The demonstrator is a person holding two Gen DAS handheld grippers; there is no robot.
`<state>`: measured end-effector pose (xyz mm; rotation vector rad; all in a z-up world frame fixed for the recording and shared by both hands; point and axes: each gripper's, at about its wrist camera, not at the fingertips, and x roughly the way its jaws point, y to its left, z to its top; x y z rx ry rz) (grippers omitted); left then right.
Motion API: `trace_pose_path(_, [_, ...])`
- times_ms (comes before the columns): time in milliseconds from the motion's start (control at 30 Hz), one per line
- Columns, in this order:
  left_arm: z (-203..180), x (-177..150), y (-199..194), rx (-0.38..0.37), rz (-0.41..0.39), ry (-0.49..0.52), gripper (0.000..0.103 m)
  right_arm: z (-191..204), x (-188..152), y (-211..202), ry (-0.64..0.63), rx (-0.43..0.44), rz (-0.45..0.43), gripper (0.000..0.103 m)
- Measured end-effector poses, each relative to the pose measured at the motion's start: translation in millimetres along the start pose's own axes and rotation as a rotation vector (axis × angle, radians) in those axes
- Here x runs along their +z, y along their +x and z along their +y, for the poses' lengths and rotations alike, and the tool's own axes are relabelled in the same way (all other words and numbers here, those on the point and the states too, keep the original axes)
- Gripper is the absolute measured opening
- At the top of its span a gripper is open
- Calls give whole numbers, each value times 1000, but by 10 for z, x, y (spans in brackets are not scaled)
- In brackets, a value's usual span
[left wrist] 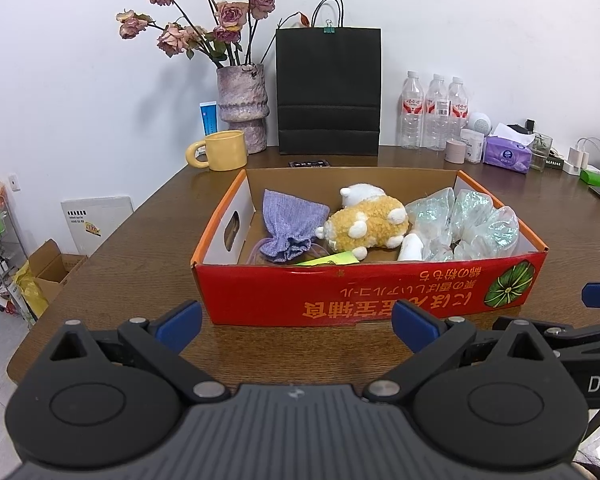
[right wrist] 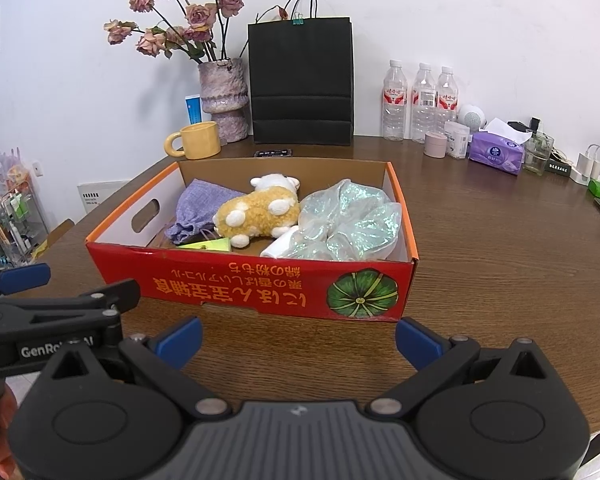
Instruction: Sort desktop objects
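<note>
Jaws agape; handle (right wrist: 40,344) label perhaps "GenRo…"

A brown wooden table (right wrist: 500,264) bears a red box (right wrist: 260,288), mug (right wrist: 198,140), vase (right wrist: 224,98).

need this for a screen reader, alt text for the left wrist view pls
An open left gripper hovers over a wooden table, facing a red cardboard box holding a purple pouch, a yellow plush toy and crinkled clear bags. A yellow mug stands behind.
</note>
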<state>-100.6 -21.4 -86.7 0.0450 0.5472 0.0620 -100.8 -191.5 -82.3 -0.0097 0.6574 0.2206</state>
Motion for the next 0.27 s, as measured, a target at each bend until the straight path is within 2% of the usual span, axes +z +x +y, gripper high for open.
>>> trace_pose_path(267, [7, -6, 1, -10, 2, -4, 103, 6, -4, 0, 2, 3, 0, 103])
